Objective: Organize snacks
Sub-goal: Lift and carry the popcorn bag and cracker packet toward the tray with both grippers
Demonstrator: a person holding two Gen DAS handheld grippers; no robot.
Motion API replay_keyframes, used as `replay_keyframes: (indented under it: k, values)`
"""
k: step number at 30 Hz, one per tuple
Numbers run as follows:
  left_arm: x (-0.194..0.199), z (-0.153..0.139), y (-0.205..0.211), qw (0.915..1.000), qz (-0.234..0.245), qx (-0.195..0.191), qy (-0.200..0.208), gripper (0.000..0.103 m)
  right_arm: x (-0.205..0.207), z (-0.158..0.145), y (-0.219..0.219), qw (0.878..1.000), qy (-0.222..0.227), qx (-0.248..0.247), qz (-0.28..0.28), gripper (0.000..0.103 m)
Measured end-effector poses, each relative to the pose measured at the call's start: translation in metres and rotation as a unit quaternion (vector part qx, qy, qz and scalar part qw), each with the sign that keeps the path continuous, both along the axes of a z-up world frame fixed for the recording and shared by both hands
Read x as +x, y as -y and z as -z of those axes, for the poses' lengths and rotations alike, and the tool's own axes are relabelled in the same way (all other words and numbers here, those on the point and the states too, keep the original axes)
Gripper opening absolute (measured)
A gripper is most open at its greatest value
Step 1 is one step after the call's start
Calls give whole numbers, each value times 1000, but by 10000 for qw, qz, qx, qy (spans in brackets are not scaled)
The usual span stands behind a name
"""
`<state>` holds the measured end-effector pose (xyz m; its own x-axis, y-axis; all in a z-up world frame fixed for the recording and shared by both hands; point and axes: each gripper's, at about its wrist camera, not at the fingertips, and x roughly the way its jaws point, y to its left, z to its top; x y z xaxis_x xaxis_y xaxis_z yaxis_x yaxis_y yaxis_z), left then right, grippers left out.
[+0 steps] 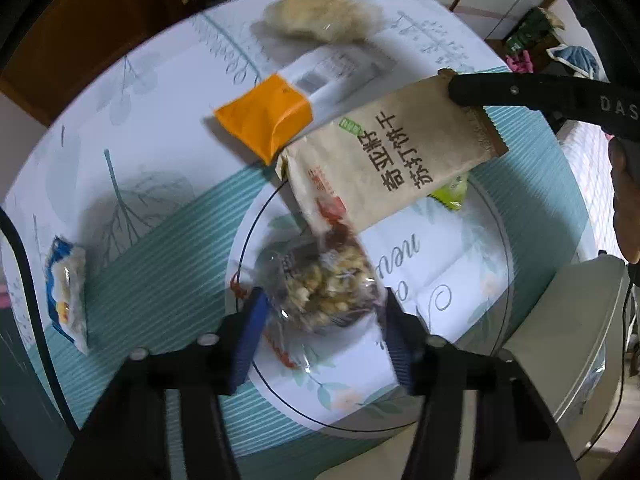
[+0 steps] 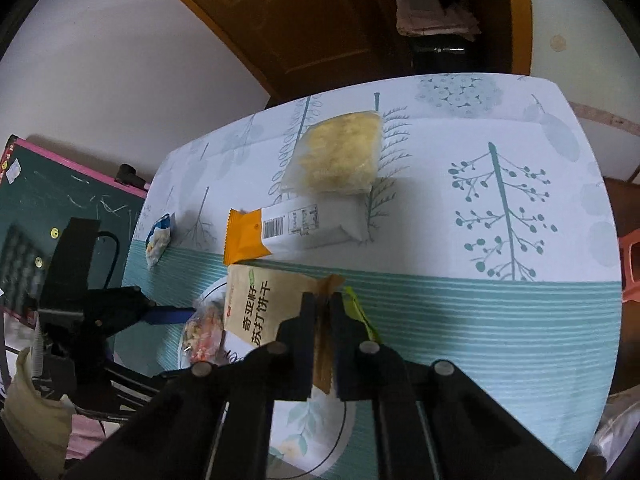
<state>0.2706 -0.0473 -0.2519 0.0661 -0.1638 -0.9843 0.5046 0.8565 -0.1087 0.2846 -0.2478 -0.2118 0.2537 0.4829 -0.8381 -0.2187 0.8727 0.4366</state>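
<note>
A white round plate [image 1: 460, 368] lies on the table in front of me. My left gripper [image 1: 322, 322] is open around a clear bag of mixed nuts [image 1: 320, 284] lying on the plate; its blue pads stand on either side, apart from the bag. My right gripper [image 2: 325, 320] is shut on the sealed end of a brown cracker packet [image 2: 256, 300] and holds it above the plate [image 2: 316, 432]. The packet [image 1: 396, 156] hangs over the plate's far side in the left wrist view. A small green packet [image 1: 452, 194] lies under it on the plate.
An orange-and-white packet [image 2: 288, 232] lies beyond the plate. A clear bag of pale yellow snacks [image 2: 340, 152] lies farther back. A small blue packet [image 1: 66, 292] lies at the table's left edge. A chalkboard [image 2: 48, 216] stands left of the table.
</note>
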Motion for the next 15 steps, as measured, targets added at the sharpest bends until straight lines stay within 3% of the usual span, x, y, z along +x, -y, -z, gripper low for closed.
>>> replay_keyframes:
  k: [6,15]
  values:
    - [-17,-17,-3,9989,0,164,441,46,-15,-27,7,9991,354,-95,196,5]
    - [-49,-99,-21,9922,-308,-300,1172,45,-54,-93,0,9926,1099,-465,219,3]
